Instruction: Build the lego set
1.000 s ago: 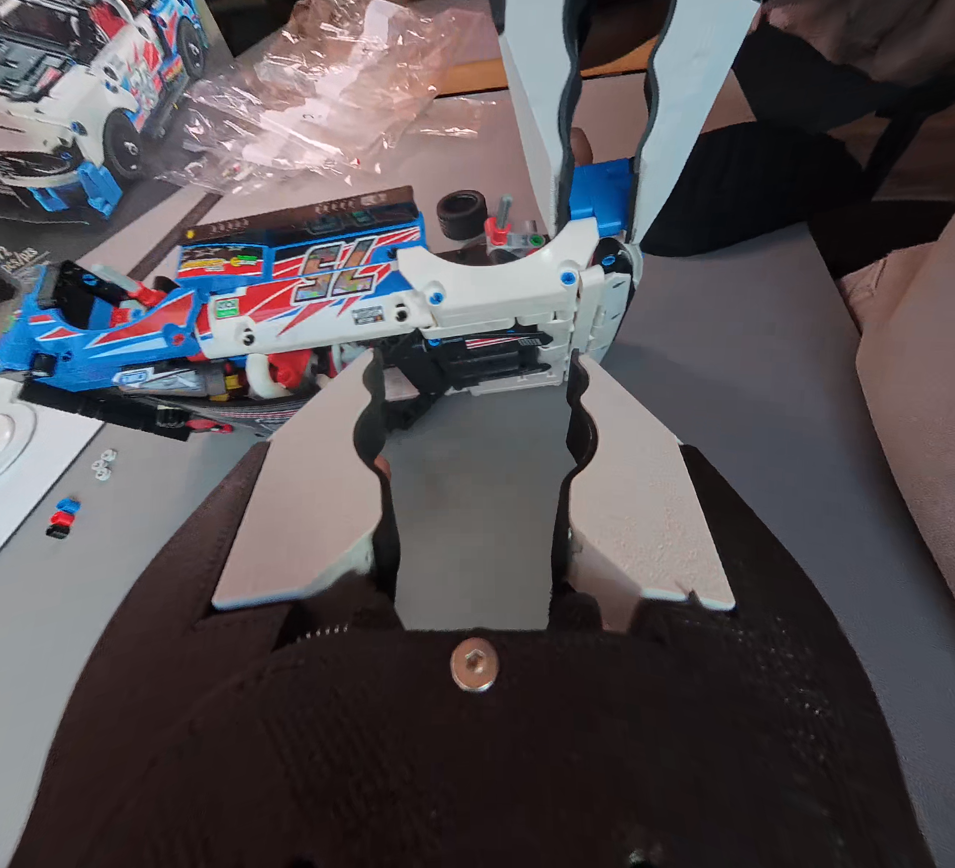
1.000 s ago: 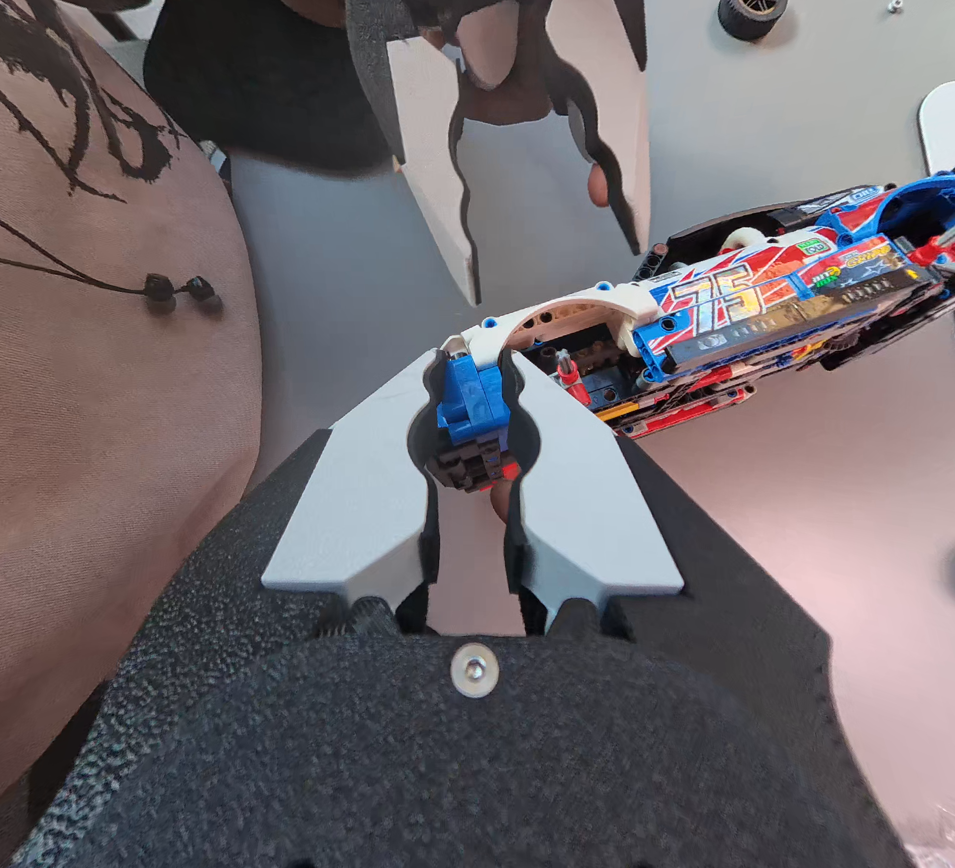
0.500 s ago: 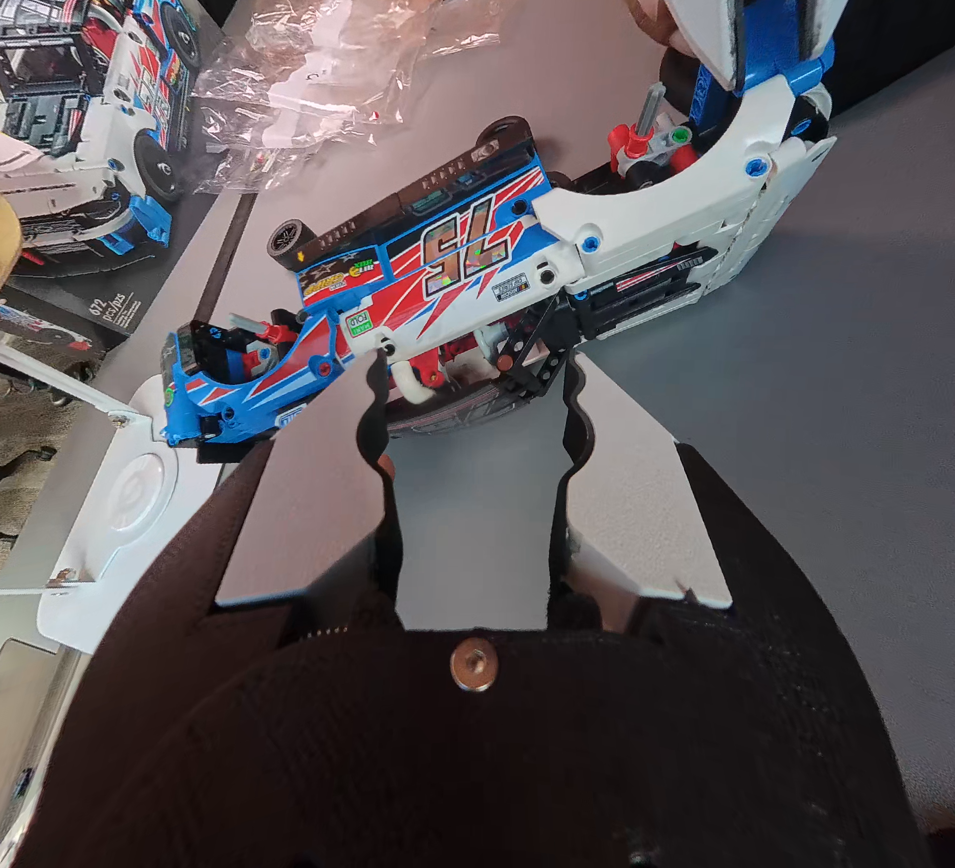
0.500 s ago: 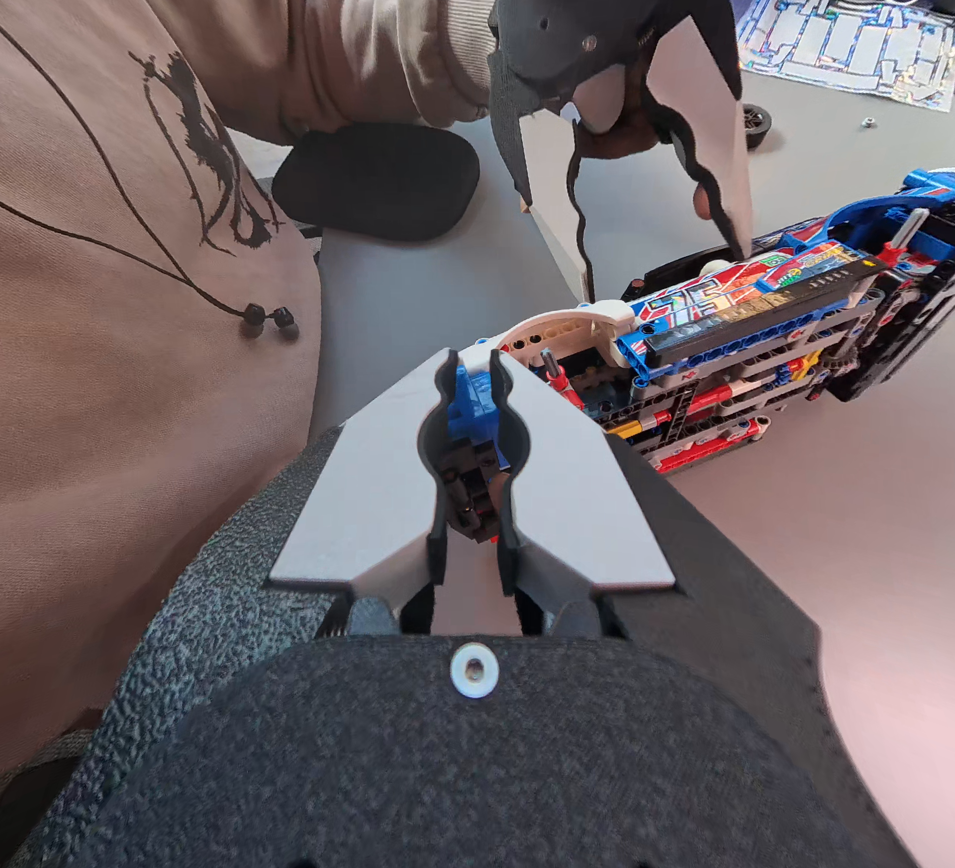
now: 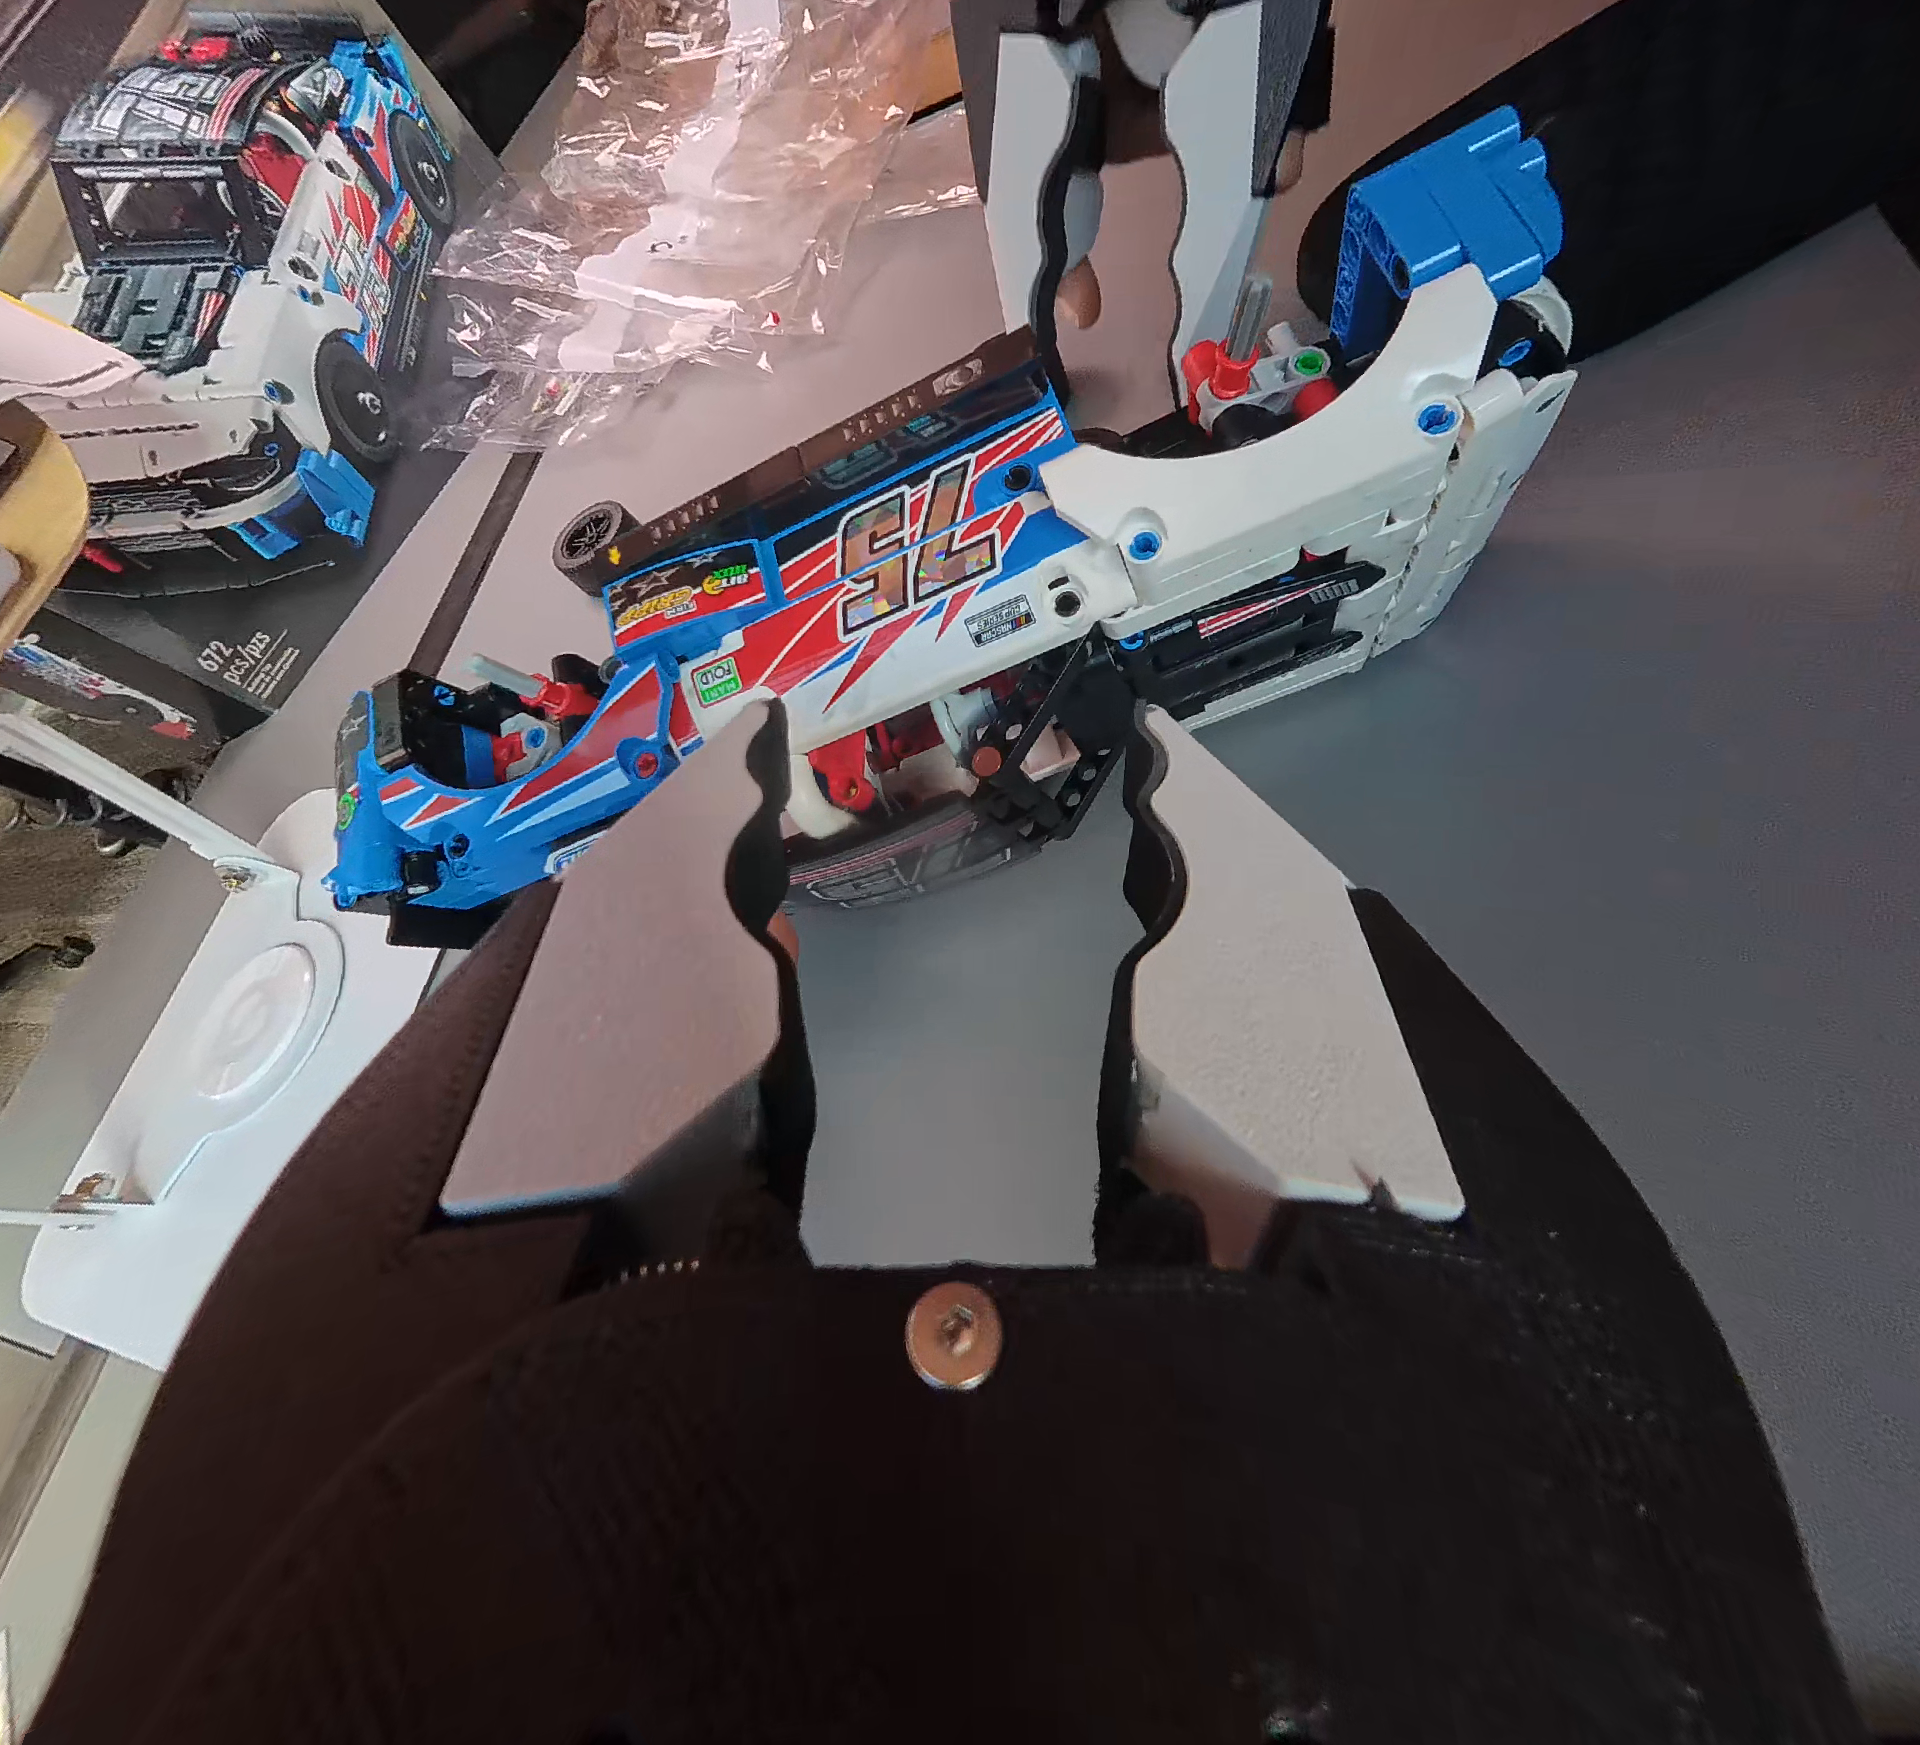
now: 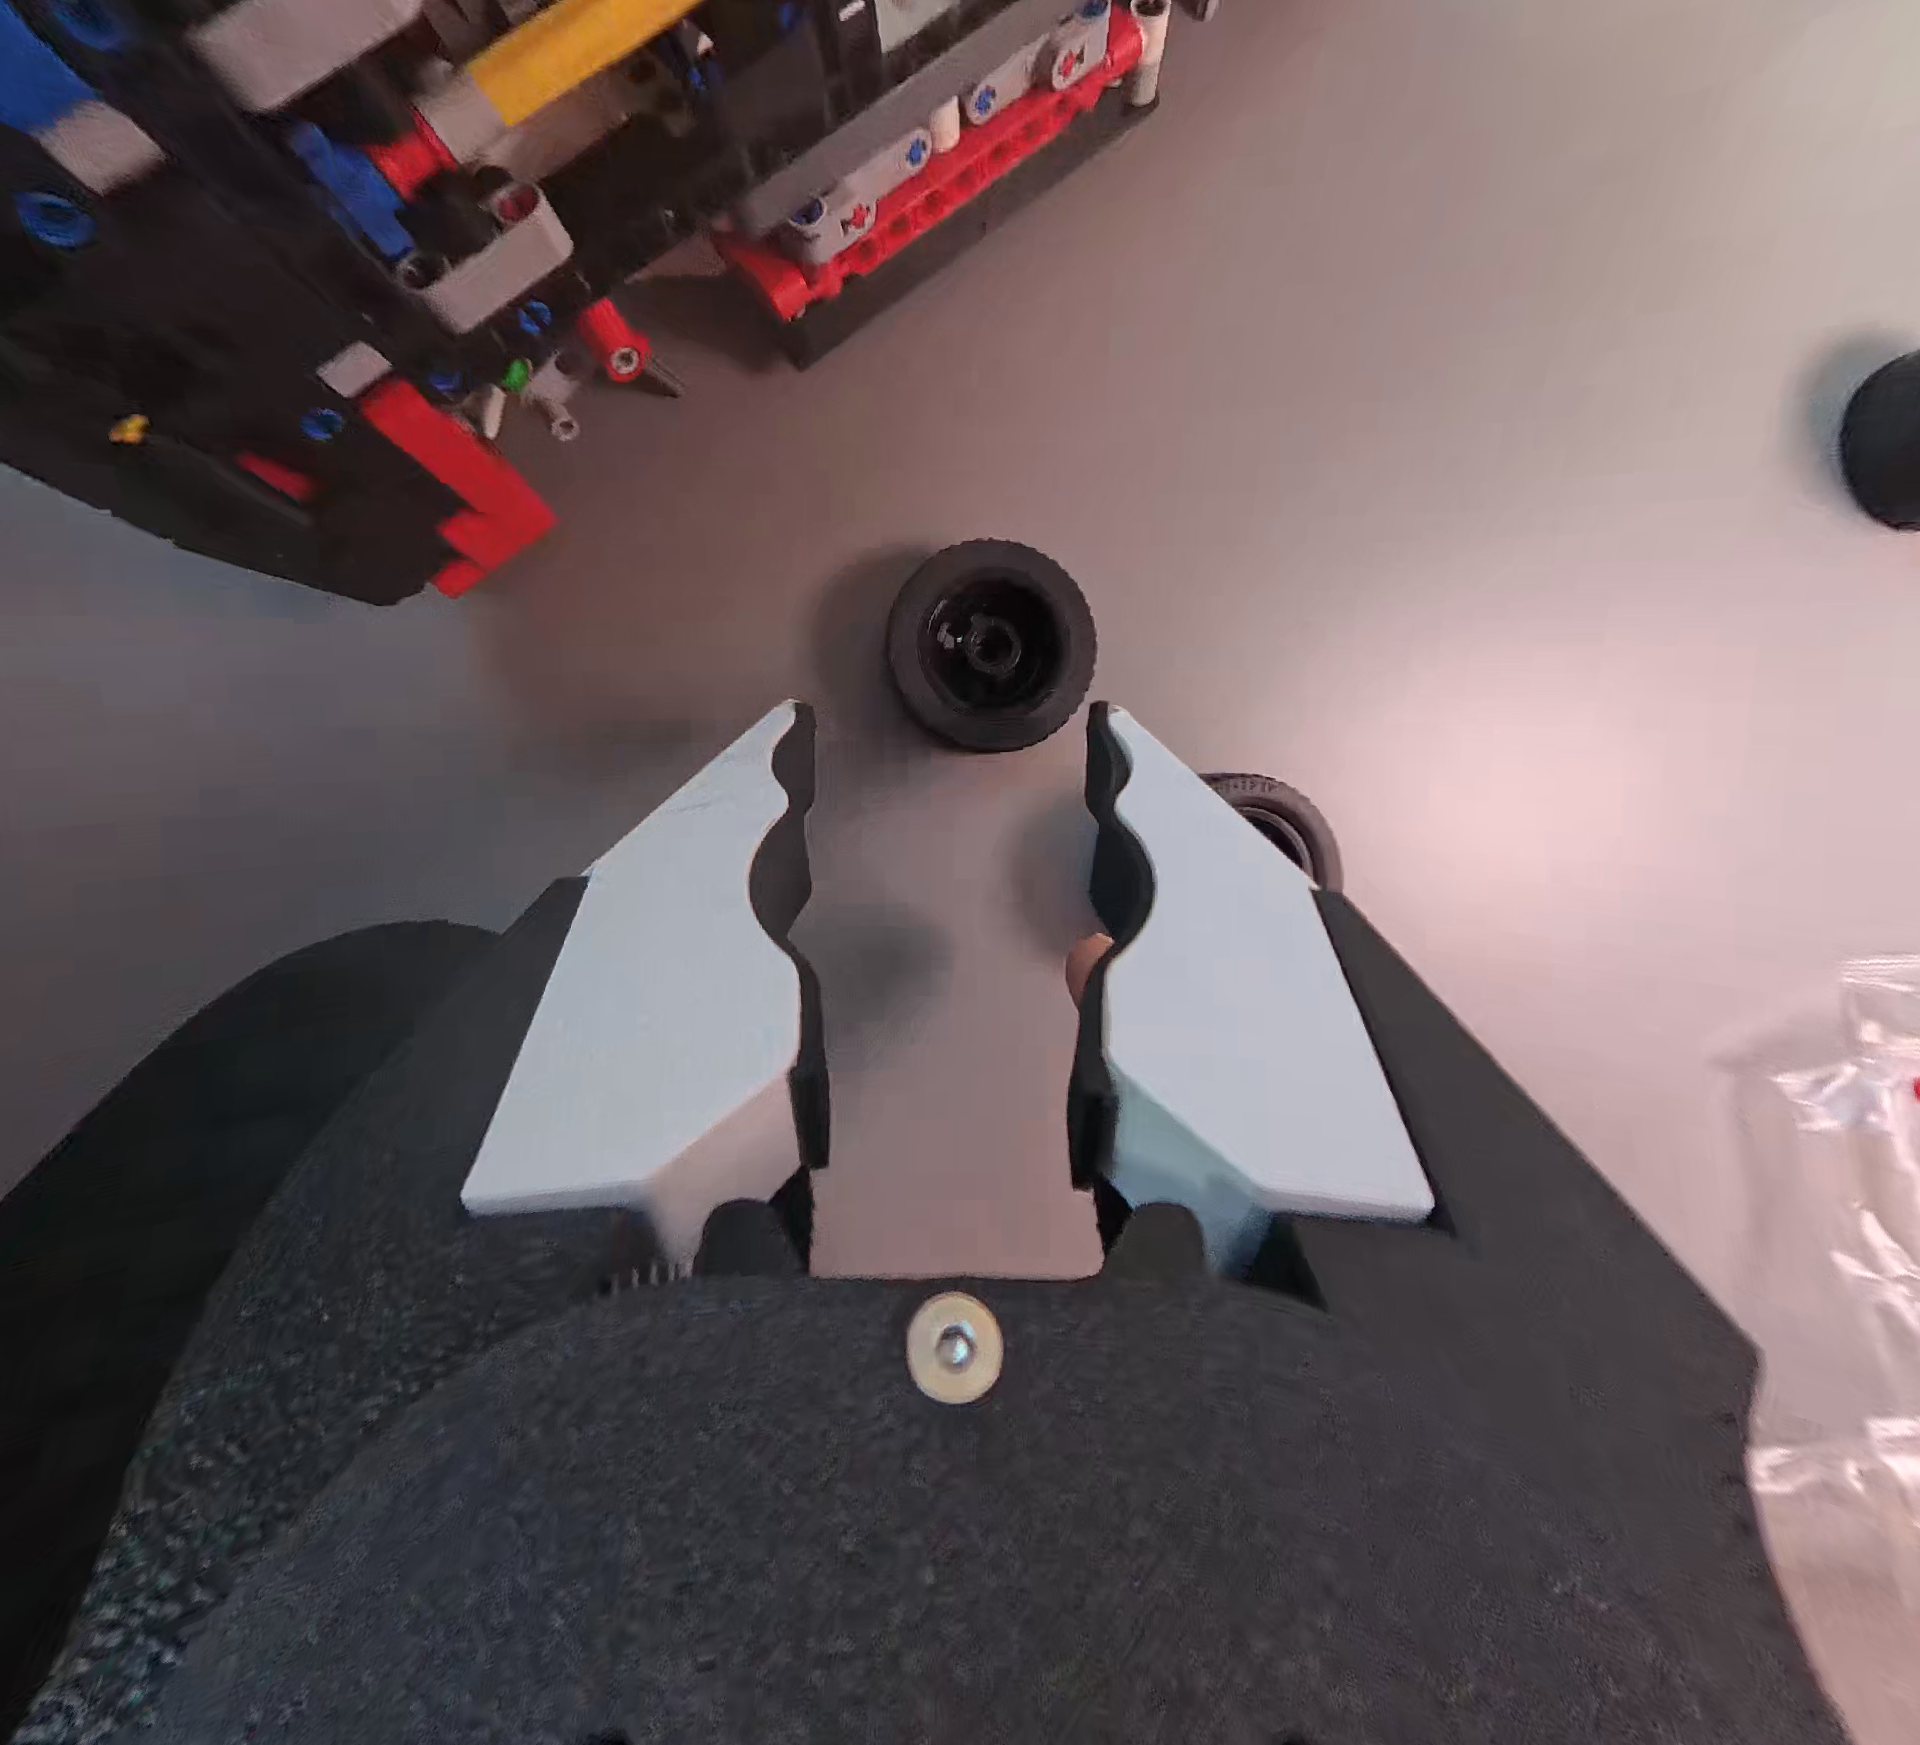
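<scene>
The blue, white and red lego car lies on its side on the grey table, with a blue block at its right end. My left gripper is open, its tips at the car's lower edge around the black underside. My right gripper hangs open behind the car, pointing down. In the right wrist view the right gripper is open and empty just short of a loose black wheel. A second wheel is partly hidden behind its right finger. The car's underside fills the top left.
The set's box and an empty clear bag lie at the back left. A white stand is at the left, with a small wheel behind the car. A black round thing and a clear bag lie at the right. Tip to tip, the grippers are about 20 cm apart. About 9 cm separates my left fingertips from the blue block.
My right gripper has let go of the car's blue end, opened and moved over to the loose wheels. The car has stayed on its side by my open left gripper.
</scene>
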{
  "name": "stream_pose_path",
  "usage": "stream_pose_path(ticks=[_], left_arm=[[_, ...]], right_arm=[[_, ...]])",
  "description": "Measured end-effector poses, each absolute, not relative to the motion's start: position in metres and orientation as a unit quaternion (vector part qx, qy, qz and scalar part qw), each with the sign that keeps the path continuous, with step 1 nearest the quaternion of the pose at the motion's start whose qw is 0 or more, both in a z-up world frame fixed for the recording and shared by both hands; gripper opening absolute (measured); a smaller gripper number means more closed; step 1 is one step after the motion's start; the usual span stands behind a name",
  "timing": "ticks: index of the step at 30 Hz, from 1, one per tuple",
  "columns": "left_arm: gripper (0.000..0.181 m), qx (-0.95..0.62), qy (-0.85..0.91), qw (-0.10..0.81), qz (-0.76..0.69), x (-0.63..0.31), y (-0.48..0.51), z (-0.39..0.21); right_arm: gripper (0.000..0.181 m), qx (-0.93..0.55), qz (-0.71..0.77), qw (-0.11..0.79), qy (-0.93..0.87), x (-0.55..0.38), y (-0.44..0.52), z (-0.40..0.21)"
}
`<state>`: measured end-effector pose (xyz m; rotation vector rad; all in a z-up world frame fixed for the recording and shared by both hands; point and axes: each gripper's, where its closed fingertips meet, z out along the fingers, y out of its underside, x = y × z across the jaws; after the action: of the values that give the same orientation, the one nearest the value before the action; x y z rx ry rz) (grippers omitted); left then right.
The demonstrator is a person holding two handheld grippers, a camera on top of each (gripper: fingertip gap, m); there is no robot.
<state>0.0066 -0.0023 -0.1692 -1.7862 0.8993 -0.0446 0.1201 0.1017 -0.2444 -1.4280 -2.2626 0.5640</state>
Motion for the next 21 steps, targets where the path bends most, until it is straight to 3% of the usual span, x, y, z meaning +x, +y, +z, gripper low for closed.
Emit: stream_pose_path(ticks=[2,5,8,14,18,19,21], left_arm=[[0.061,-0.750,0.370,0.547,-0.026,0.005,-0.005,-0.166],[0.056,-0.748,0.347,0.562,-0.065,0.007,-0.013,-0.156],[0.050,-0.746,0.296,0.577,-0.153,0.020,-0.024,-0.137],[0.038,-0.737,0.145,0.584,-0.308,0.046,-0.016,-0.103],[0.053,-0.724,0.097,0.564,-0.386,0.066,0.001,-0.086],[0.049,-0.722,0.101,0.563,-0.389,0.071,0.002,-0.085],[0.023,-0.698,0.121,0.568,-0.418,0.081,-0.005,-0.075]], right_arm=[[0.054,-0.521,0.202,0.206,-0.804,0.114,0.104,-0.255],[0.040,-0.534,0.193,0.204,-0.797,0.109,0.109,-0.261],[0.039,-0.521,0.200,0.197,-0.806,0.112,0.099,-0.253],[0.039,-0.357,0.174,0.388,-0.832,0.092,0.052,-0.136],[0.039,-0.276,0.154,0.434,-0.844,0.083,0.012,-0.091],[0.039,-0.262,0.155,0.442,-0.844,0.081,0.003,-0.084],[0.038,-0.242,0.155,0.462,-0.839,0.081,-0.009,-0.071]])
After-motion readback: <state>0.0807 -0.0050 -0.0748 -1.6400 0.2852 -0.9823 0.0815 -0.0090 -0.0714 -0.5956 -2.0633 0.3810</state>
